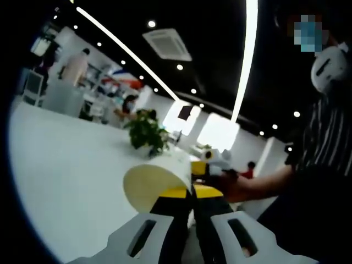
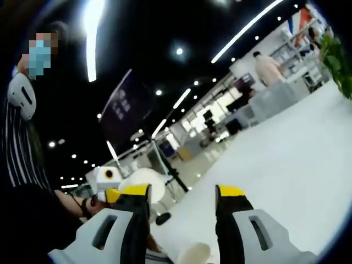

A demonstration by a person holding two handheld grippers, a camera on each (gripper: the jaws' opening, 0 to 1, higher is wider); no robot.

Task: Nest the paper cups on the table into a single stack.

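A cream paper cup (image 1: pixel 157 179) lies on its side in the left gripper view, its open mouth turned toward the camera. My left gripper (image 1: pixel 192 193) is shut on the cup's wall, yellow tips close together. Just beyond it the other gripper (image 1: pixel 215 164) comes in from the right, held by a hand (image 1: pixel 237 186). In the right gripper view my right gripper (image 2: pixel 182 192) stands open with a wide gap and nothing between its fingers. To its left is the left gripper (image 2: pixel 104 179) with the held cup (image 2: pixel 147 180). Low between the jaws shows a pale round object (image 2: pixel 193 253), possibly another cup.
The white table (image 1: pixel 66 165) spreads wide to the left, with a potted plant (image 1: pixel 147 131) at its far side. A person in a striped shirt (image 1: pixel 330 137) stands close on the right. The table (image 2: pixel 286 165) and the plant (image 2: pixel 338 60) also appear in the right gripper view.
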